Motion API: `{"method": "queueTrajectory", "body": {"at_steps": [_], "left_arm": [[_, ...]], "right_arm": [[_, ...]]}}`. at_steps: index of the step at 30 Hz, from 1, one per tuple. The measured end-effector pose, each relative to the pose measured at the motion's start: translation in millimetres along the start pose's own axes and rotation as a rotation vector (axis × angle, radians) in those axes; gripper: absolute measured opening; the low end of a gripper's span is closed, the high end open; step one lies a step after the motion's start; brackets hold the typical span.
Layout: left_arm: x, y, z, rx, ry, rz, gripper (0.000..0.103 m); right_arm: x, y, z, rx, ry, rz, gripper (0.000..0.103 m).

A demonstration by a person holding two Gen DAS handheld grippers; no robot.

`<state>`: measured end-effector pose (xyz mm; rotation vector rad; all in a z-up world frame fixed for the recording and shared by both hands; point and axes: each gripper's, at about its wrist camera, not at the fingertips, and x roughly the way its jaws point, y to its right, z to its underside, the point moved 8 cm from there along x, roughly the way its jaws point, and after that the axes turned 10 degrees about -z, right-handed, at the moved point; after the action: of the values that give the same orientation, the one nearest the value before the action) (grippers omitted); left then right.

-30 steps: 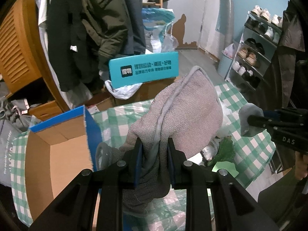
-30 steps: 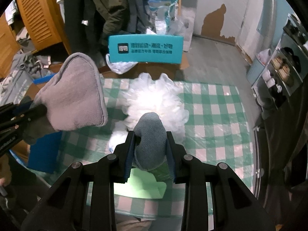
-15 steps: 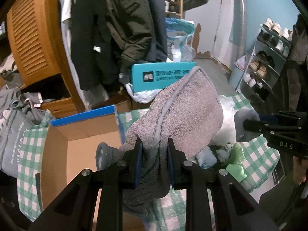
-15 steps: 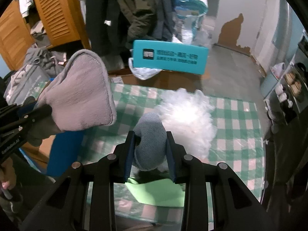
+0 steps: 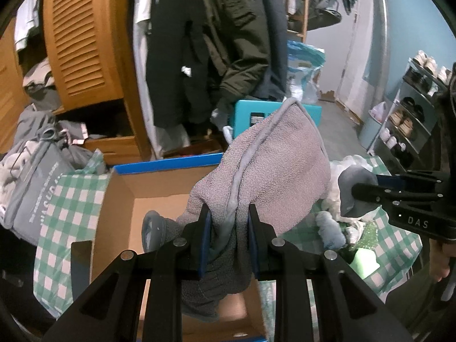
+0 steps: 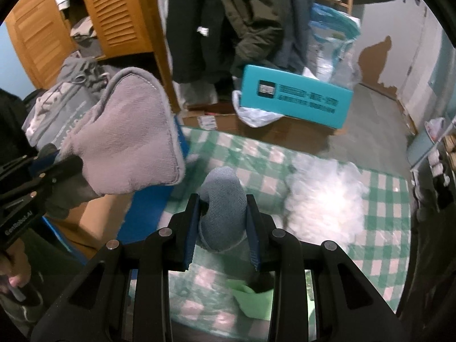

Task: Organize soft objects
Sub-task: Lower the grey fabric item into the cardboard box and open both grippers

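My left gripper (image 5: pixel 229 222) is shut on a pinkish-grey fleece cloth (image 5: pixel 273 171), held up over the open cardboard box (image 5: pixel 122 213) with blue outer walls. The cloth also shows at the left of the right wrist view (image 6: pixel 131 139). My right gripper (image 6: pixel 222 216) is shut on a small blue-grey soft object (image 6: pixel 223 205), above the green checked tablecloth (image 6: pixel 256 159); it shows at the right of the left wrist view (image 5: pixel 350 188). A white fluffy pile (image 6: pixel 322 196) and a light green cloth (image 6: pixel 250 299) lie on the table.
A teal box (image 6: pixel 293 99) rests on a brown carton behind the table. Dark coats (image 5: pixel 228 42) hang by a wooden louvred wardrobe (image 5: pixel 82 42). A grey bag (image 5: pixel 37 176) sits at the left. A shoe rack (image 5: pixel 413 108) stands at the right.
Both grippers have moved left with their cloths. The left gripper now hangs over the open box, and the right gripper has moved from the white pile toward the box's blue wall.
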<state>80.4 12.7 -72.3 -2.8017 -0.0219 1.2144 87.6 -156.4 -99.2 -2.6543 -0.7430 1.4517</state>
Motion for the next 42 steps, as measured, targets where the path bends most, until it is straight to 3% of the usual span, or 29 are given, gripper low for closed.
{"method": "queueTrajectory", "body": {"at_steps": [15,30,35,38,42], "left_arm": [[15.9,-72.2,23.8,-0.114,-0.056,-0.088,0.023],[50.1,-110.7,51.7,-0.207,-0.163,-0.147,0.025],[57.6,-111.1,57.3,-0.210,-0.193,-0.154,0.039],[55.4,-111.8,56.4,-0.202,-0.183,-0.175,0.044],[50.3,-115.9,52.3,-0.202,-0.163,-0.200,0.056]], "right_arm": [[56.3,-79.6,-17.2,-0.098,-0.078,-0.085,0.031],[107.3,-132.3,-12.3,-0.136,-0.170,-0.164,0.031],[121.1,-142.7,-7.4,-0.148,-0.207,-0.198,0.032],[124.5,-141.5,-5.9,-0.147,-0.214,-0.181,0.053],[120.4,-136.1,-6.9,-0.137,-0.201,-0.175,0.056]]}}
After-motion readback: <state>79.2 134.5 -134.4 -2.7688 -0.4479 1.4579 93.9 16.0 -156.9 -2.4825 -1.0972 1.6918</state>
